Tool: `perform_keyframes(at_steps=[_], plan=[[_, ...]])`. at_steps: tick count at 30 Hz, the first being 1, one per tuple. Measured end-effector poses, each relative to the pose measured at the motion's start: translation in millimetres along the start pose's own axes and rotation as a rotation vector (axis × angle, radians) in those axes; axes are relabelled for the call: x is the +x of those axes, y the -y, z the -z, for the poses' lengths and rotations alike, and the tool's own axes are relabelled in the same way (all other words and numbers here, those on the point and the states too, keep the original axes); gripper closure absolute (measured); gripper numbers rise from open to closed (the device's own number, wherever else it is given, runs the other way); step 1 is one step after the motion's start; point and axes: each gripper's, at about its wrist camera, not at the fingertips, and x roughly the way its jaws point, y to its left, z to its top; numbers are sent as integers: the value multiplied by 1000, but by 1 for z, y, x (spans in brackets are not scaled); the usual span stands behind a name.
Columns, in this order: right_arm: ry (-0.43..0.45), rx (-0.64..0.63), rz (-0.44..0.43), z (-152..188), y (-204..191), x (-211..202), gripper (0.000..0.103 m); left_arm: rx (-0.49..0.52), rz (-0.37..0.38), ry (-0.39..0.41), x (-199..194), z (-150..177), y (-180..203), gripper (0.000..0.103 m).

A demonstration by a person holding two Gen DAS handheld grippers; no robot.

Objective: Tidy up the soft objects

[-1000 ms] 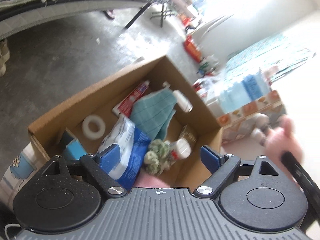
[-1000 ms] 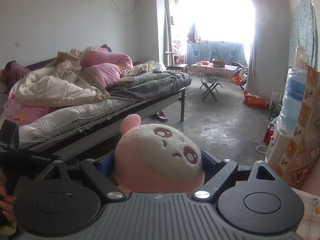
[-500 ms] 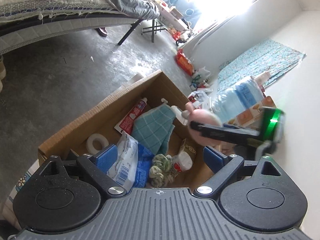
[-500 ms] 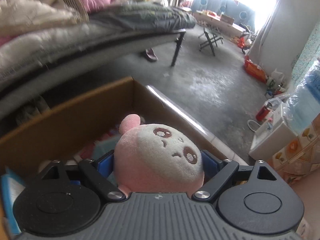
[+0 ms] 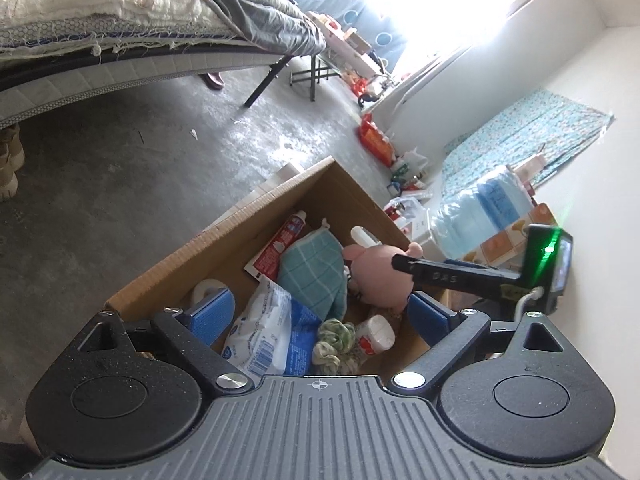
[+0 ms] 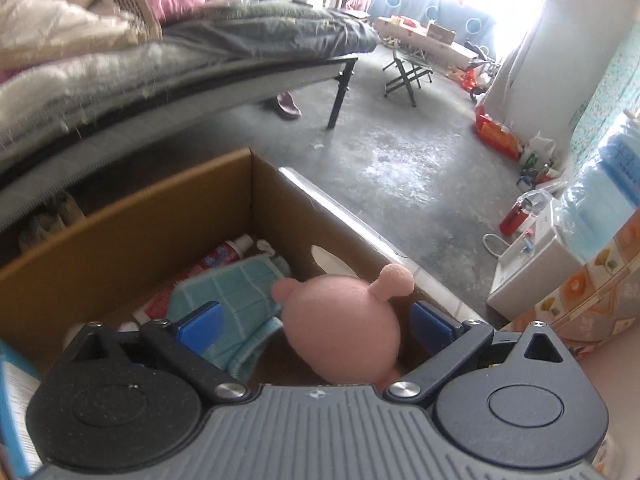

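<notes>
A pink plush toy (image 6: 344,328) lies loose between the spread blue pads of my right gripper (image 6: 316,326), inside the brown cardboard box (image 6: 120,224). Its back faces the camera. The right gripper is open. In the left wrist view the plush (image 5: 376,276) sits in the box (image 5: 192,248) beside a teal cloth (image 5: 312,272), under the right gripper's black finger (image 5: 440,276). My left gripper (image 5: 320,316) is open and empty above the box's near side. A green-white knotted rope toy (image 5: 332,344) lies below it.
The box also holds a toothpaste tube (image 5: 280,244), a blue-white packet (image 5: 268,336), a tape roll (image 5: 206,290) and a small white bottle (image 5: 374,334). A bed (image 5: 120,32) stands to the left on the concrete floor. Packs and a patterned box (image 5: 500,216) stand at the right.
My right gripper moved down into the box, opened and let go of the pink plush, which turned its back to the camera. The left gripper stayed open above the box.
</notes>
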Motion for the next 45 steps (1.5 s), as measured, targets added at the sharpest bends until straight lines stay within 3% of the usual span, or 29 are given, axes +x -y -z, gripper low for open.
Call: perform_keyframes(at_steps=[4, 9, 15, 21, 28, 35, 40, 45], plan=[[55, 52, -33, 6, 10, -34, 2, 20, -7, 5, -9, 5, 4, 7], [168, 133, -103, 27, 27, -105, 1, 69, -14, 34, -28, 13, 14, 3], [312, 199, -150, 77, 42, -205, 0, 210, -45, 86, -54, 33, 40, 0], [392, 301, -147, 145, 50, -281, 0, 364, -65, 123, -78, 62, 70, 0], [471, 416, 4, 231, 41, -340, 0, 477, -18, 126, -106, 99, 95, 0], [472, 519, 127, 302, 25, -357, 0, 533, 16, 100, -119, 136, 110, 0], [419, 608, 237, 344, 17, -347, 0, 572, -30, 67, -112, 167, 115, 0], [354, 660, 349, 368, 13, -343, 0, 688, -58, 36, -107, 202, 129, 0]])
